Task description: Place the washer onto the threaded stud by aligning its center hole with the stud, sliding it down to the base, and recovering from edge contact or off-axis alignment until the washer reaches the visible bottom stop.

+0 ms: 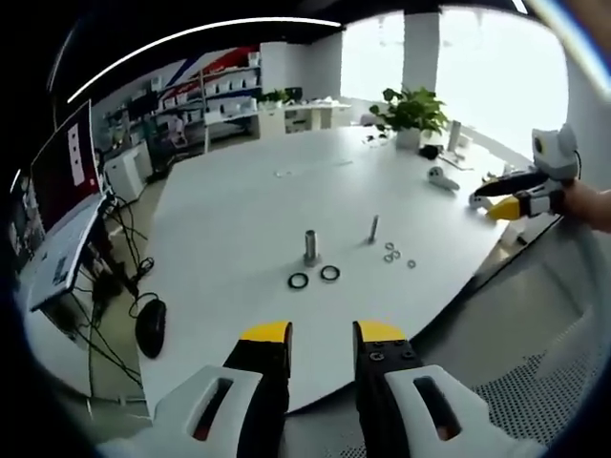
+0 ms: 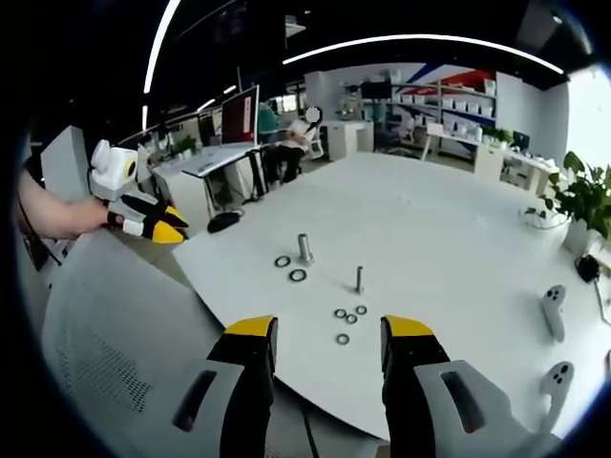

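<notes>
Both tools hovered off the white table (image 2: 458,219), apparently not yet started; the left gripper (image 1: 321,336) and right gripper (image 2: 328,331) stood parted and empty; small washers (image 2: 349,318) lay loose beside the thin threaded stud (image 2: 359,279), with bare tabletop all around for approach.

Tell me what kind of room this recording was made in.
Probably an open office or lab showroom: a large white table, shelving with white bins, a monitor at a side desk, and a potted plant.

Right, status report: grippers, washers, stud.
Left gripper and right gripper open, empty, short of the table. Washers loose beside the bare threaded stud. Nothing blocking.
</notes>
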A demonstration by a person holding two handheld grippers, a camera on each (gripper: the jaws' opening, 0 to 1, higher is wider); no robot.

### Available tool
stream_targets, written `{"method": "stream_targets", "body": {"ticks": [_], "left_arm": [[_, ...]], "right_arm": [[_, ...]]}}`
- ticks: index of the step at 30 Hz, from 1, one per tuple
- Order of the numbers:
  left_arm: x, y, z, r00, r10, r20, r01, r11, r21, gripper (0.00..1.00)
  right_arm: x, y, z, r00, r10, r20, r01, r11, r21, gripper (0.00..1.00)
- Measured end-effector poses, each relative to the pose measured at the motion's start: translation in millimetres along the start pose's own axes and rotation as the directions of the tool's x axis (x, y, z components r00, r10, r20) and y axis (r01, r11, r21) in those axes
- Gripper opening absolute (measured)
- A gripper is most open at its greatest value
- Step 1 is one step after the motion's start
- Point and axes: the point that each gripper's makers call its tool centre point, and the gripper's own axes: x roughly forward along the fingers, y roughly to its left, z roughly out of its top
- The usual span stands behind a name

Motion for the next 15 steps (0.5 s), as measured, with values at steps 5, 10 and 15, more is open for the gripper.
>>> {"method": "stream_targets", "body": {"ticks": [5,10,15], "left_arm": [[6.2,-6.4,-9.6,0.996,-0.037,-0.079,0.04,0.998,0.041,0.27],[12.0,-2.5,1.9,0.995,-0.052,-0.088,0.059,0.995,0.078,0.27],[28.4,0.7,10.1,0.992,-0.062,-0.109,0.074,0.992,0.106,0.28]], "right_arm": [[-0.5,-0.6,0.6,1.0,-0.002,0.002,0.002,1.0,0.006,0.46],[-0.2,0.4,0.0,1.0,0.005,0.001,-0.005,1.0,0.001,0.46],[-0.2,-0.3,0.2,1.0,0.004,0.003,-0.004,1.0,0.006,0.46]]}}
